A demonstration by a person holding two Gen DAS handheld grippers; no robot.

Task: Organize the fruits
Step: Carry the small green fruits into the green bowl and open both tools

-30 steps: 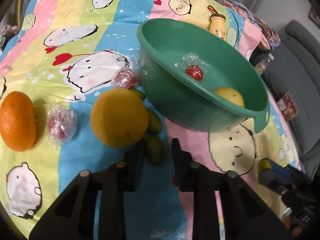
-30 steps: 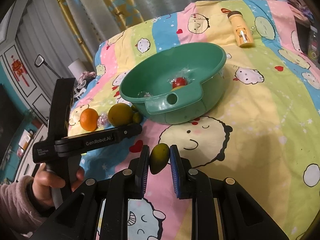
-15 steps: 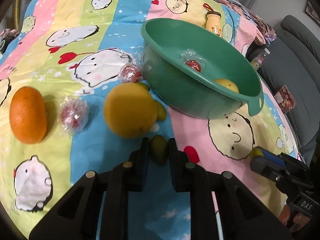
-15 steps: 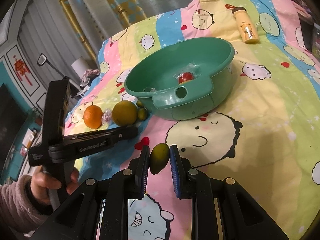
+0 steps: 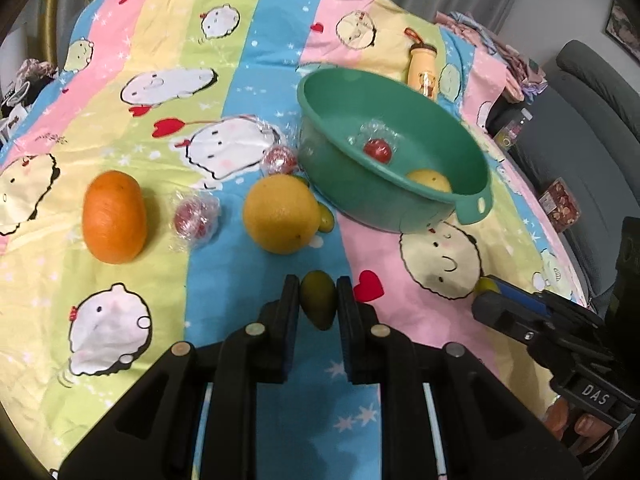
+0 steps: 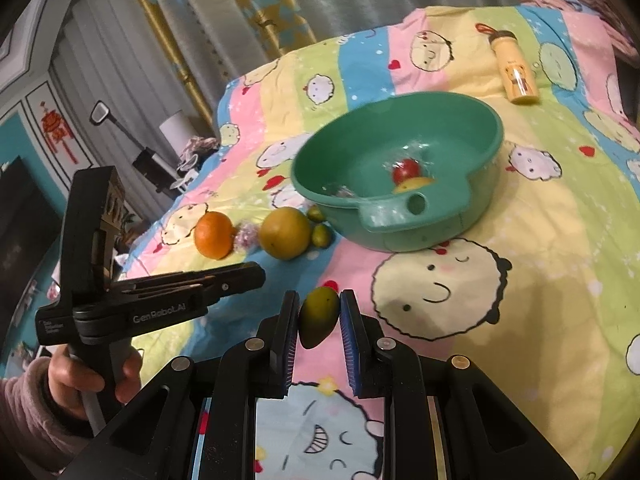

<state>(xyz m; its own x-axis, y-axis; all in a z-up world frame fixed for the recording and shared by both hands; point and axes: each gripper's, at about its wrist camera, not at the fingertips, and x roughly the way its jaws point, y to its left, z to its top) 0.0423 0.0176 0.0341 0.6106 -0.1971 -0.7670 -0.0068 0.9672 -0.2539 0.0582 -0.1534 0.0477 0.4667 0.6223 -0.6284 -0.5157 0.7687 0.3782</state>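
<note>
My left gripper (image 5: 318, 298) is shut on a small green mango (image 5: 318, 300), held above the striped cloth. My right gripper (image 6: 319, 316) is shut on a yellow-green mango (image 6: 318, 316). The green basin (image 5: 468, 200) (image 6: 380, 216) holds a wrapped red fruit (image 5: 377, 150) and a yellow fruit (image 5: 429, 180). On the cloth left of the basin lie a yellow grapefruit (image 5: 280, 213), an orange (image 5: 114, 216), two wrapped red fruits (image 5: 192, 219) (image 5: 279, 160) and another small green mango (image 5: 326, 218). The left gripper shows in the right wrist view (image 6: 244, 278).
A yellow bottle (image 5: 422, 64) (image 6: 516, 68) lies behind the basin. A grey sofa (image 5: 592, 92) stands off the right edge of the cartoon-print cloth (image 5: 100, 120). Curtains (image 6: 240, 12) hang behind, and clutter sits at the far left.
My left gripper closed on the small green mango beside the grapefruit and lifted it back away from the fruits. My right gripper kept its mango and rose slightly.
</note>
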